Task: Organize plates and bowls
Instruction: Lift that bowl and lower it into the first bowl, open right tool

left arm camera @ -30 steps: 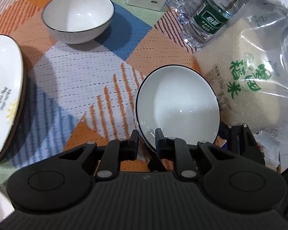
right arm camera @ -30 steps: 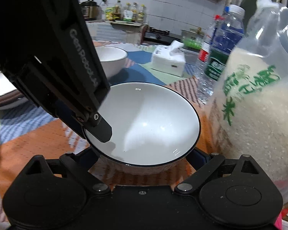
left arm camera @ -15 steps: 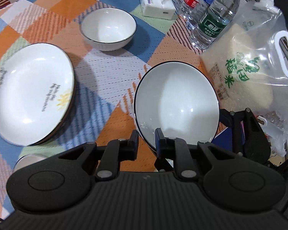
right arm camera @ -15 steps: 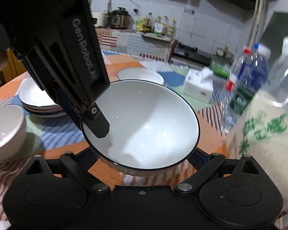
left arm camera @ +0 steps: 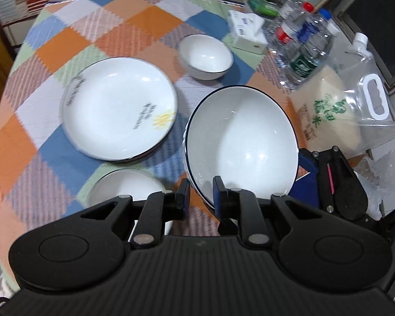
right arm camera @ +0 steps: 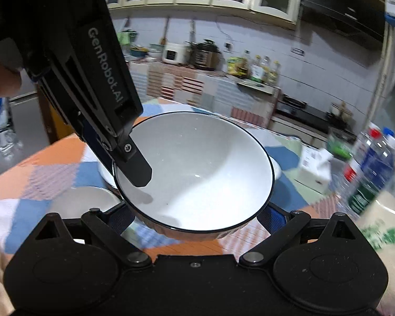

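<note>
Left wrist view: we see our left gripper [left arm camera: 201, 193] pinched on the near rim of a large white bowl [left arm camera: 239, 142] with a dark edge line, one finger inside the wall and one outside, the jaws almost together with only the rim between them. The bowl is held up above the round table [left arm camera: 39, 84], over its right half, and tipped toward us. At the bowl's right side sits our right gripper [left arm camera: 306, 173]; its fingers bracket the bowl's outer wall from both sides, spread wide, and we cannot tell whether they press on it or merely flank it.

Below, on the checked cloth, a stack of white plates [left arm camera: 118, 110] lies near the table's middle, left of the held bowl. A small bowl [left arm camera: 205, 56] stands toward the far edge, and another small bowl [left arm camera: 126, 192] lies by the near edge, partly hidden by our left fingers. A tissue box [left arm camera: 247, 33] and a cluster of water bottles [left arm camera: 302, 52] stand at the far right edge, with a clear bag of rice [left arm camera: 334, 113] at the right edge, just beside the held bowl.

Right wrist view: the large bowl [right arm camera: 197, 171] fills the space between our right gripper's [right arm camera: 194, 218] fingers, with the left gripper [right arm camera: 134, 163] clipped on its left rim.
</note>
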